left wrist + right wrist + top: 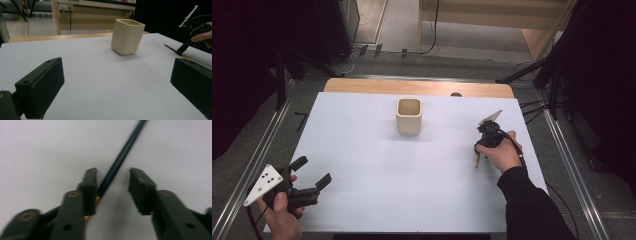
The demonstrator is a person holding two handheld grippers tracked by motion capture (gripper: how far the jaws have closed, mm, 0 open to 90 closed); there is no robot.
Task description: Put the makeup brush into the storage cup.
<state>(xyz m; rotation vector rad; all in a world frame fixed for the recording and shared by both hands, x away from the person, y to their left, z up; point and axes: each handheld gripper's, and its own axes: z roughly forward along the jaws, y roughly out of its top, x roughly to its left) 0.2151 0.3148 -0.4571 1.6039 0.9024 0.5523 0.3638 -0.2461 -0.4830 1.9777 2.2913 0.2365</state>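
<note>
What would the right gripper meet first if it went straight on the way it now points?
Probably the dark pencil: the right gripper points down at the table, with the pencil lying between its fingers, which do not yet press on it. Just below it is the white tabletop.

Beige cup (127,36), white table (100,75), open tool (117,87)

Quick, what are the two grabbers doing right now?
Left gripper: open, holding nothing.
Right gripper: open around the dark pencil on the table, pads not pressing it yet.
</note>
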